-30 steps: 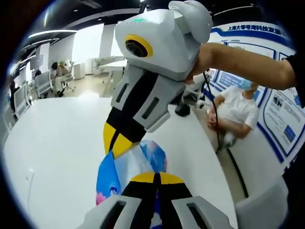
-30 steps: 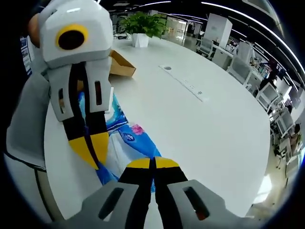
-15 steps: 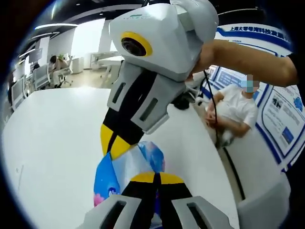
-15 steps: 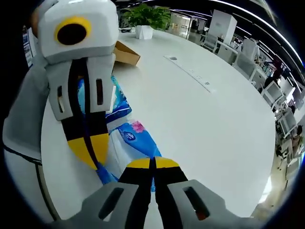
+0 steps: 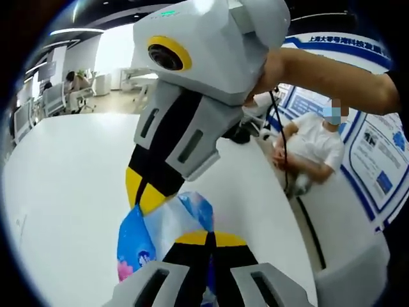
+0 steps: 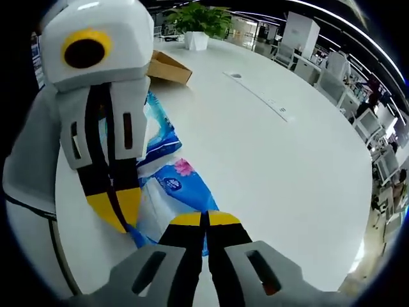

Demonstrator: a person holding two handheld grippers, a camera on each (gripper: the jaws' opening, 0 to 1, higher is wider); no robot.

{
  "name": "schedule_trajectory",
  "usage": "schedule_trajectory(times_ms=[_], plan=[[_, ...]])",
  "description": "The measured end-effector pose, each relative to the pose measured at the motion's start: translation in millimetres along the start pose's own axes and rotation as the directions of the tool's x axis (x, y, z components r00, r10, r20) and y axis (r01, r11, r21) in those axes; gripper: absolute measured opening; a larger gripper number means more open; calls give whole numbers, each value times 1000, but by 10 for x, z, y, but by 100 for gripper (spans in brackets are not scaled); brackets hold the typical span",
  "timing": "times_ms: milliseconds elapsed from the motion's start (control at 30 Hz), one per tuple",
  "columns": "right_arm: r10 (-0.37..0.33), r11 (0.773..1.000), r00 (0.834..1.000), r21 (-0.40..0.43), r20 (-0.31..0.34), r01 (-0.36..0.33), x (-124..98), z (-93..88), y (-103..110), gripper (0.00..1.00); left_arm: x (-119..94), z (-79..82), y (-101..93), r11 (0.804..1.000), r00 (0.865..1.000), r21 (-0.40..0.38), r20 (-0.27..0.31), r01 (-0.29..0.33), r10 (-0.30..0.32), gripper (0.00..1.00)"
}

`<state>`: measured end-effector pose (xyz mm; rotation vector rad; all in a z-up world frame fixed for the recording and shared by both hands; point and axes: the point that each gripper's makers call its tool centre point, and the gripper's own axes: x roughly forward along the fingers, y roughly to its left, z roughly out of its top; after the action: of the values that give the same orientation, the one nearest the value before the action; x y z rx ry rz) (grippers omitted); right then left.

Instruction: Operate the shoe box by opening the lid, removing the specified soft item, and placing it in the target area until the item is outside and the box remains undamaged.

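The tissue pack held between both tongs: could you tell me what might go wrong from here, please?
Both tongs, left and right, pinch the same thin tissue pack; pulling apart could tear its wrapper. A second pack lies close behind the left tongs and might be dragged. The cardboard box sits beyond; a careless swing could knock it.

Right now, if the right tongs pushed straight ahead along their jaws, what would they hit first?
Nothing new: the right tongs are already shut on the blue tissue pack. Past it lies bare white table, though depth is hard to judge.
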<state>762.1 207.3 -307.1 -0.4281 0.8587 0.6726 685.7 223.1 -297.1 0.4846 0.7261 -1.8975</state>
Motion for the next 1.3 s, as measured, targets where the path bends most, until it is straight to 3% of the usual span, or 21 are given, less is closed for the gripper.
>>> schedule_trajectory(times_ms=[533, 933, 1300], plan=[[-15, 1000, 999, -28, -30, 14, -32, -17, 6, 5, -69, 7, -10, 998, 999, 47, -13, -30, 30, 8], [-29, 999, 999, -12, -13, 29, -176, 68, 73, 15, -299, 25, -4, 992, 995, 89, -27, -90, 93, 20], [-53, 998, 999, 20, 8, 53, -361, 168, 184, 25, -601, 48, -57, 985, 988, 64, 9, -158, 157, 33]])
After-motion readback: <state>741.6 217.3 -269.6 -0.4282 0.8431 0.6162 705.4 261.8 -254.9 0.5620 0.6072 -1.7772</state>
